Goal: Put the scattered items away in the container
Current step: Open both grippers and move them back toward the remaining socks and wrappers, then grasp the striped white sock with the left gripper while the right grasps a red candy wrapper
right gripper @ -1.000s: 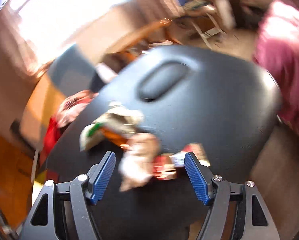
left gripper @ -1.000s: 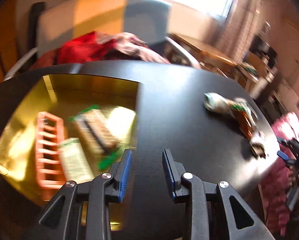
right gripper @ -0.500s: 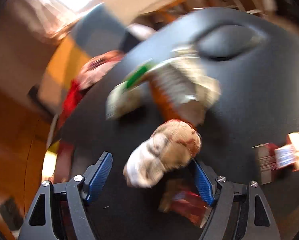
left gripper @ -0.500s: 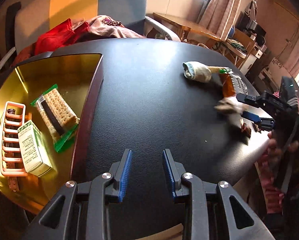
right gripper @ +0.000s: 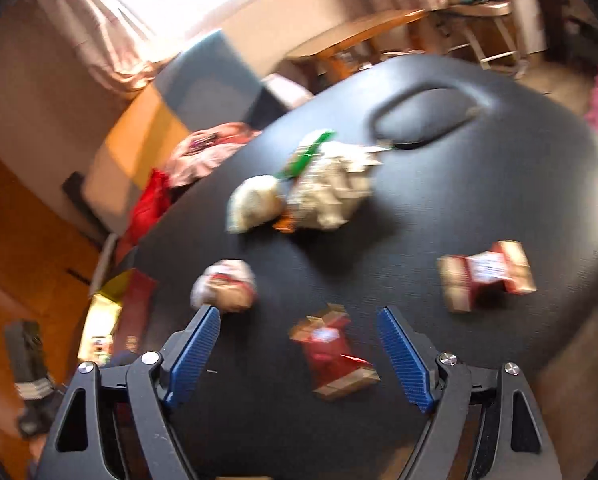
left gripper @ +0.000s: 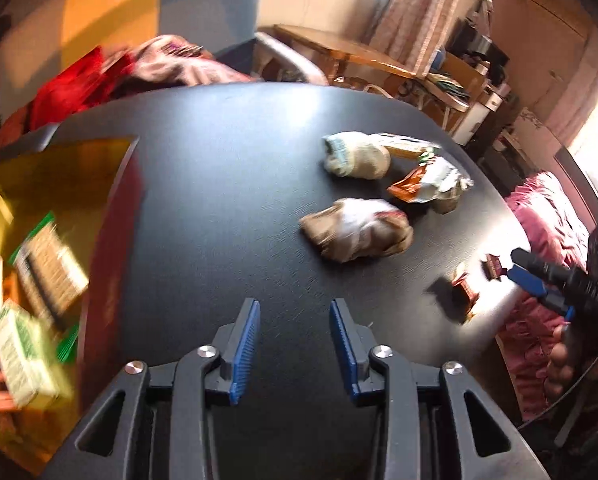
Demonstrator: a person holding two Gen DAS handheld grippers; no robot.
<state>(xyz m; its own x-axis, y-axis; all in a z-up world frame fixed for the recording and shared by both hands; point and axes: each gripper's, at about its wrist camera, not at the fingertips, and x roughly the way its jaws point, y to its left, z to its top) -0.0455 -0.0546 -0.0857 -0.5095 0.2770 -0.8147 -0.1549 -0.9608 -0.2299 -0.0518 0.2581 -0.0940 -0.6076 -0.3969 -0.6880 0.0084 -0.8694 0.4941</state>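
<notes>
On the black table, a rolled brown-and-white sock lies mid-right, also seen in the right wrist view. Behind it are a pale rolled sock and crumpled snack wrappers. Two red snack packets lie near the right edge. The gold tray at left holds a cracker pack, a green-white carton and an orange rack. My left gripper is open and empty over bare table. My right gripper is open, its fingers either side of the nearer red packet.
A chair with red and pink clothes stands behind the table. An oval recess is sunk in the tabletop beyond the wrappers. A wooden table and cluttered shelves stand at the back right. The table's edge runs close on the right.
The brown-and-white sock left the right gripper's jaws and now lies further left on the table. The right gripper drew back over the red packet. The left gripper turned right, toward the items.
</notes>
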